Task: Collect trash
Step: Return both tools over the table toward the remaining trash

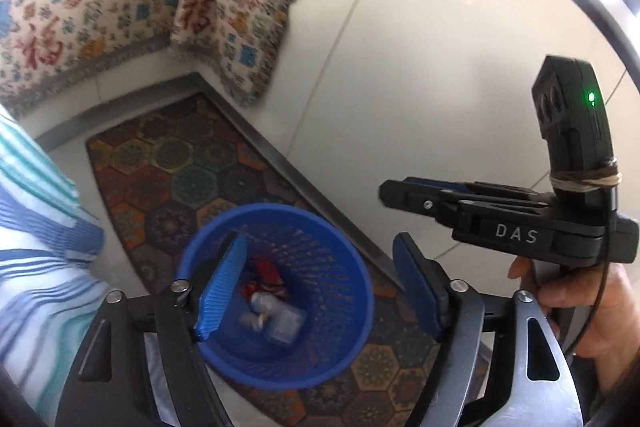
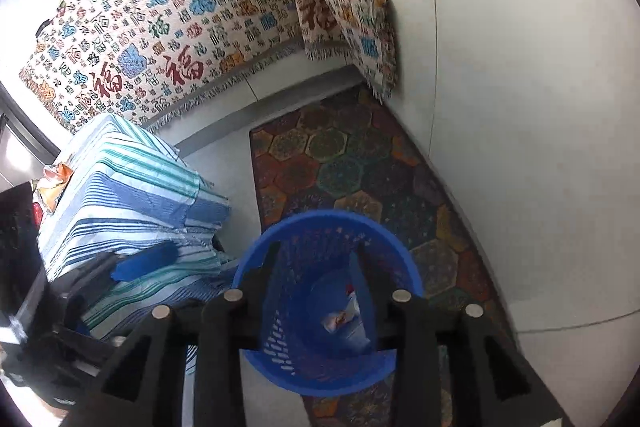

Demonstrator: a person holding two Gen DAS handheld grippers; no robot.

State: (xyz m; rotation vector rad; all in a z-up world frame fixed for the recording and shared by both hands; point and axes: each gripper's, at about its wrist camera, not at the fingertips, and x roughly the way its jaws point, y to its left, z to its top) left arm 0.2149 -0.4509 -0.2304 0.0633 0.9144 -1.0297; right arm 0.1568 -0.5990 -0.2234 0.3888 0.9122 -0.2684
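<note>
Hovering over the blue basket point(image 1: 360, 291), the left gripper point(image 1: 320, 287) and right gripper point(image 2: 316, 279) hold nothing, jaws parted; trash point(image 1: 272, 311) lies inside it, so this drop looks done, though more may remain elsewhere.

Down in the blue basket point(image 1: 340, 307) the trash point(image 1: 272, 311) is a blur of red and pale scraps I can't name, the left gripper's fingers point(image 1: 222, 291) hide its nine o'clock wall, and the striped cloth point(image 1: 36, 227) runs off at nine o'clock.
</note>
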